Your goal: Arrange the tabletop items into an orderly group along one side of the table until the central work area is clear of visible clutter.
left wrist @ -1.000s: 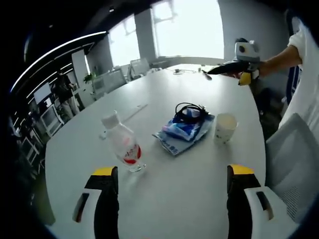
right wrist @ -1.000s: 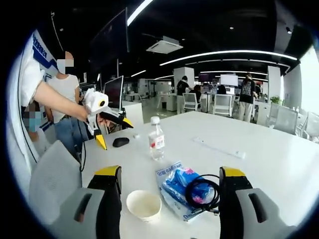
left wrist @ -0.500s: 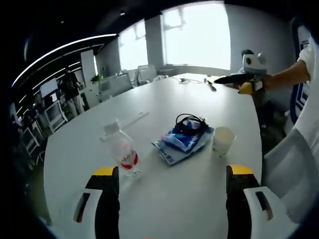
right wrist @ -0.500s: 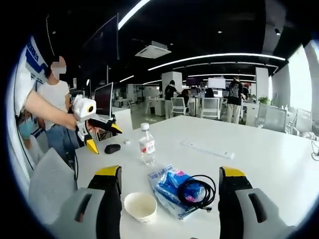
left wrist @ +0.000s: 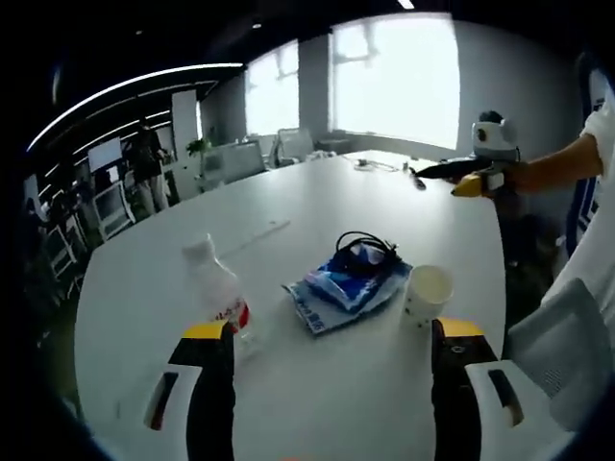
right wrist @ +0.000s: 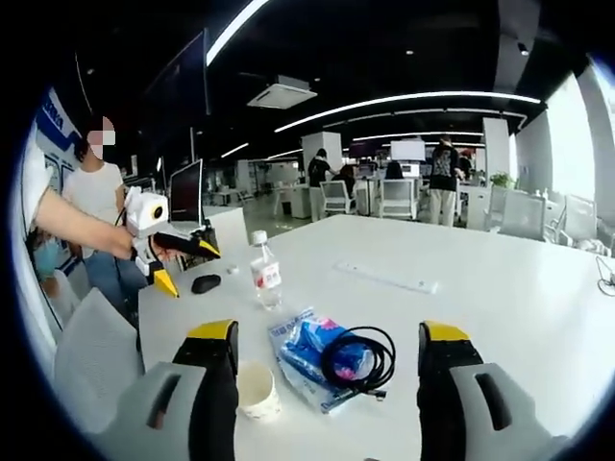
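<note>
Glossy white table (left wrist: 317, 384): clear plastic bottle (left wrist: 217, 293), crinkled blue packet (left wrist: 344, 283), paper cup (left wrist: 426, 293)

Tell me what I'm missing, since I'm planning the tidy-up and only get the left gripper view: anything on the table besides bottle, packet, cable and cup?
Observer: Yes, a black mouse lies near the table edge, close to the open left tongs.
Operator: Is it touching the bottle?
Observer: No, the bottle stands upright, apart from it and farther in from that edge.
</note>
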Action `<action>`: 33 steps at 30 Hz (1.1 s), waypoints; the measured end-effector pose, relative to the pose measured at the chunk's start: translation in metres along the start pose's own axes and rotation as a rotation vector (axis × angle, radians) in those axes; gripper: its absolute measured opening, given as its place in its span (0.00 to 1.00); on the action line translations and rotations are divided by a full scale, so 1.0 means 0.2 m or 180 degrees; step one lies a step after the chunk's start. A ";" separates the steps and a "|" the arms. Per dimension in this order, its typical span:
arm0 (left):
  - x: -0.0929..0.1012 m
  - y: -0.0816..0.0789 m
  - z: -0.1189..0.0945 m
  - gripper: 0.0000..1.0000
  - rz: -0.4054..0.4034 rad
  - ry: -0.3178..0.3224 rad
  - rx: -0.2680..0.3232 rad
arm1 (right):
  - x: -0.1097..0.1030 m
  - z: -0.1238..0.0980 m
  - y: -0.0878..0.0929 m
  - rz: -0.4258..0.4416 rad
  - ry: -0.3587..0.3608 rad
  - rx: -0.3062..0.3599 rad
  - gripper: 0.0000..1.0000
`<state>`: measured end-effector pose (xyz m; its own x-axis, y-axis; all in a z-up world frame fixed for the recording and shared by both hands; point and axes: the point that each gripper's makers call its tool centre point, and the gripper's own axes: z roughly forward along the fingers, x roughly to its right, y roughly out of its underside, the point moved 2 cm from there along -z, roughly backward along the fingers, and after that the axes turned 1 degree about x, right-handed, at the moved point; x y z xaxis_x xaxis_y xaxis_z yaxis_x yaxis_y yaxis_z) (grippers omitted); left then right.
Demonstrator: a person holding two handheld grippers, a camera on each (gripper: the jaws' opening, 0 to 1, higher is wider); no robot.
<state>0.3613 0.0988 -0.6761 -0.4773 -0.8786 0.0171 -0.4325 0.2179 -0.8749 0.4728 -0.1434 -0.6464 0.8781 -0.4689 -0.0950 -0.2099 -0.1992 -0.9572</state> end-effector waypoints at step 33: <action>0.06 -0.08 0.58 0.74 0.0034 0.0358 -0.0337 | 0.28 0.10 0.24 0.0350 0.0275 -0.0223 0.64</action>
<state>0.4515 0.0361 -0.7184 -0.5624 -0.8241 0.0674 -0.5024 0.2758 -0.8195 0.5204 -0.1606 -0.7025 0.8085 -0.5630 -0.1714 -0.3349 -0.2007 -0.9206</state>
